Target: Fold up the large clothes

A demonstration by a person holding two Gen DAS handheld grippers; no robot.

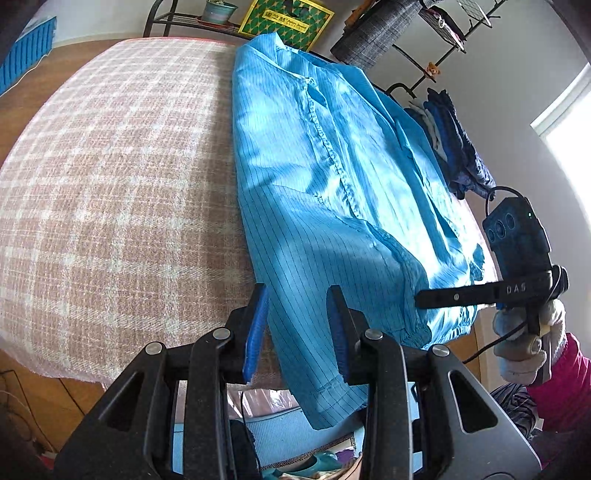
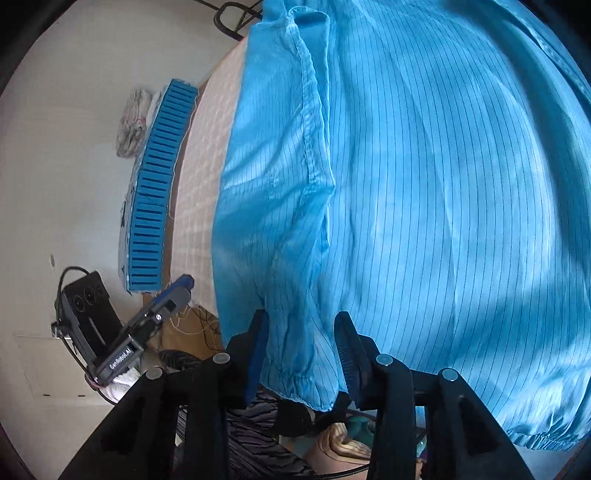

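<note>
A large blue pinstriped coat (image 1: 332,184) lies lengthwise on the table with the pink plaid cloth (image 1: 110,184), its hem hanging over the near edge. My left gripper (image 1: 299,325) is open, its jaws astride the coat's near left hem corner. My right gripper (image 2: 301,350) is open around a hanging cuffed sleeve end (image 2: 295,369) of the coat (image 2: 443,221). In the left wrist view the right gripper (image 1: 436,297) reaches in from the right over the coat's lower edge. The left gripper (image 2: 177,291) shows at the left of the right wrist view.
A blue slatted crate (image 2: 155,192) stands on the table's far side (image 1: 26,55). A garment rack with hanging clothes (image 1: 450,144) stands behind the table. A plant pot (image 1: 218,11) and a yellow box (image 1: 284,18) sit on a shelf at the back.
</note>
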